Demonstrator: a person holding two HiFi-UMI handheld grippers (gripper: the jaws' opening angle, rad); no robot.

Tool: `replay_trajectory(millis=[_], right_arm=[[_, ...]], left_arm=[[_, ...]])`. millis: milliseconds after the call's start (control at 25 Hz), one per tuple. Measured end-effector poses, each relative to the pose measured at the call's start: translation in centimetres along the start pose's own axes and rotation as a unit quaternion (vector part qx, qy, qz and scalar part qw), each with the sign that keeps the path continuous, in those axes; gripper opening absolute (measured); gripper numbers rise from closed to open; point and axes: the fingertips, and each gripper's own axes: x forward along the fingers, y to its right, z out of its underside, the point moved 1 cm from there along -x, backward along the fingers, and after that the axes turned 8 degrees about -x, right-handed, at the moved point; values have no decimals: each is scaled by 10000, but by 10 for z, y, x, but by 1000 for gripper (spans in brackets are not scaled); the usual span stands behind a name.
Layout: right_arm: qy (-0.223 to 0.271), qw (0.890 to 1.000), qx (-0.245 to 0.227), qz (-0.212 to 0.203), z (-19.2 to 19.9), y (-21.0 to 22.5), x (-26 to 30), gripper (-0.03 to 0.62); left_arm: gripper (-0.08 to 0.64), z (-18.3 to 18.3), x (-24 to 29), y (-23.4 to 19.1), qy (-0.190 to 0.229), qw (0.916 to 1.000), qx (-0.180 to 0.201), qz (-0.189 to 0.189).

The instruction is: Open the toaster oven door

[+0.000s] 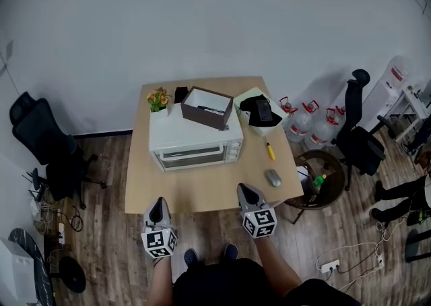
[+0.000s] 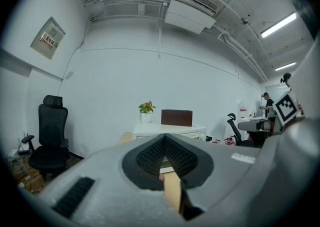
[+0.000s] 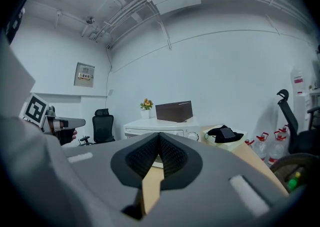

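A wooden table point(image 1: 202, 193) stands against a white wall. At its near edge hover two tongs, the left tongs point(image 1: 159, 202) and the right tongs point(image 1: 247, 190), each pressed together on nothing. Straight ahead between them, about equally near to both, sits the one toaster oven point(image 1: 195, 141), its door point(image 1: 192, 156) shut and facing the person, long axis running left to right

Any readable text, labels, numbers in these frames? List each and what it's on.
Nothing is legible in any view.
Wall notice: red and dark print, too small to read.
Wall panel: small marks, too small to read.
Water dispenser: red label, blurred.
Toaster oven: no print can be made out around its knobs.
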Motion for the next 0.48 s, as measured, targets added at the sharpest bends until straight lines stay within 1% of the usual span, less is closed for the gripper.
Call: replay_trajectory(millis=[120,200,280,360,480], right_arm=[[-5,10000,47,0,0,-3,-2,14],[-14,9998,201,20,2,-2,-3,14],[-12,9993,372,17,5,-5,-6,14],[-29,9993,370,-15,8,-8,-8,14],[-43,9994,330,-42,6,-10,-10,14]], left_arm=[[3,-3,15,1,-50,9999,66,79],[3,-2,29,1,-109,9999,42,108],[3,2,41,0,-197,9997,103,128],[3,6,53,-2,-286,9993,217,145],[3,7,72,-5,-406,9987,234,178]])
